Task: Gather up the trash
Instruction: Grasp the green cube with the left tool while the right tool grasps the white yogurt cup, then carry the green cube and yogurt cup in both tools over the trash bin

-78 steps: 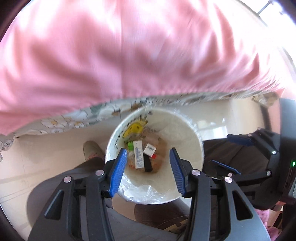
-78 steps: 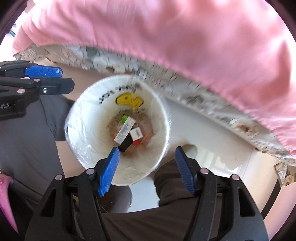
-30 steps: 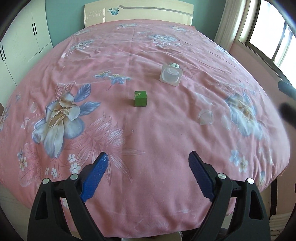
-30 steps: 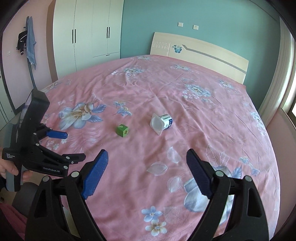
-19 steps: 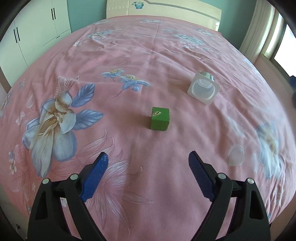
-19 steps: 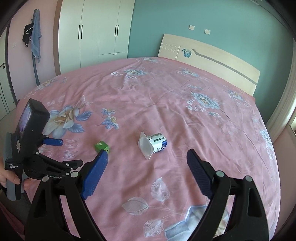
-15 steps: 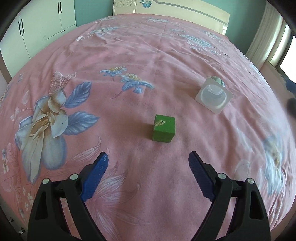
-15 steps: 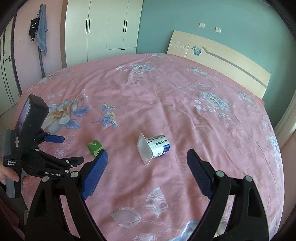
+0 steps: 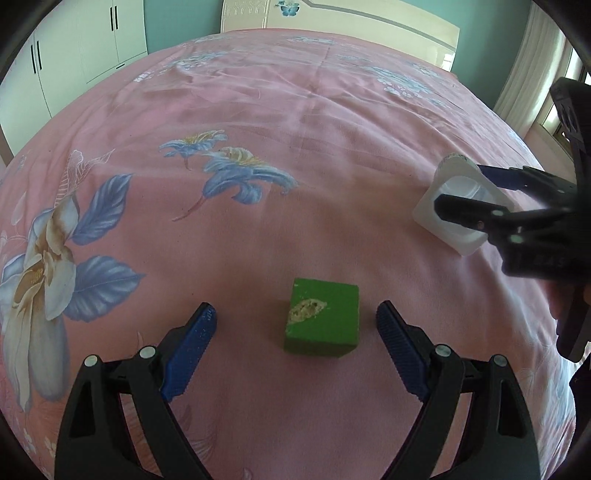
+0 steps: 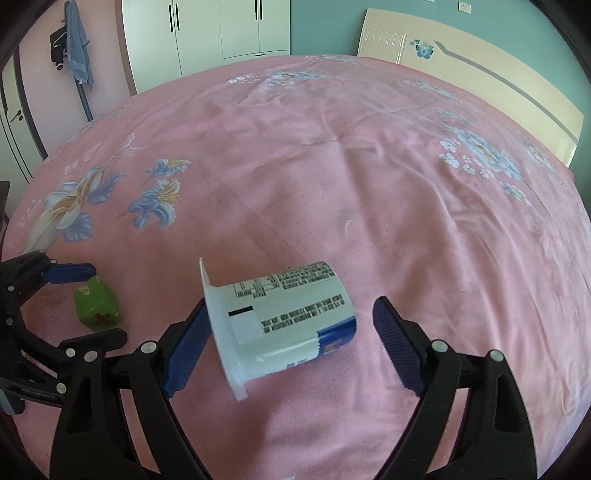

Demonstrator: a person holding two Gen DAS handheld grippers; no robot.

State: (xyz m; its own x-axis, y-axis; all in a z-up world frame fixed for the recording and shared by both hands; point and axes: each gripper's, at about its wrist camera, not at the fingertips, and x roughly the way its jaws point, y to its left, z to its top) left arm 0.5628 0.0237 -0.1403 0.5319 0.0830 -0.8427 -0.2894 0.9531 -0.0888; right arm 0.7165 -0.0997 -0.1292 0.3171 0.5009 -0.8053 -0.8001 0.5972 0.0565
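Observation:
A small green cube (image 9: 322,318) with a torn patch on top lies on the pink bedspread (image 9: 258,110). My left gripper (image 9: 295,334) is open, its blue pads on either side of the cube, not touching it. A white yogurt cup (image 10: 284,325) lies on its side with its mouth to the left. My right gripper (image 10: 286,338) is open around the cup. The cube also shows in the right wrist view (image 10: 98,304), and the cup in the left wrist view (image 9: 456,206), partly behind the right gripper's fingers (image 9: 476,212).
The bed has a cream headboard (image 10: 480,62) at the far end. White wardrobes (image 10: 221,29) stand against the wall at the back left. A window with curtains (image 9: 535,85) is at the right.
Both grippers rose from the white trash bin by the bed, then moved forward over the bedspread. The left one now brackets the green cube, the right one the yogurt cup.

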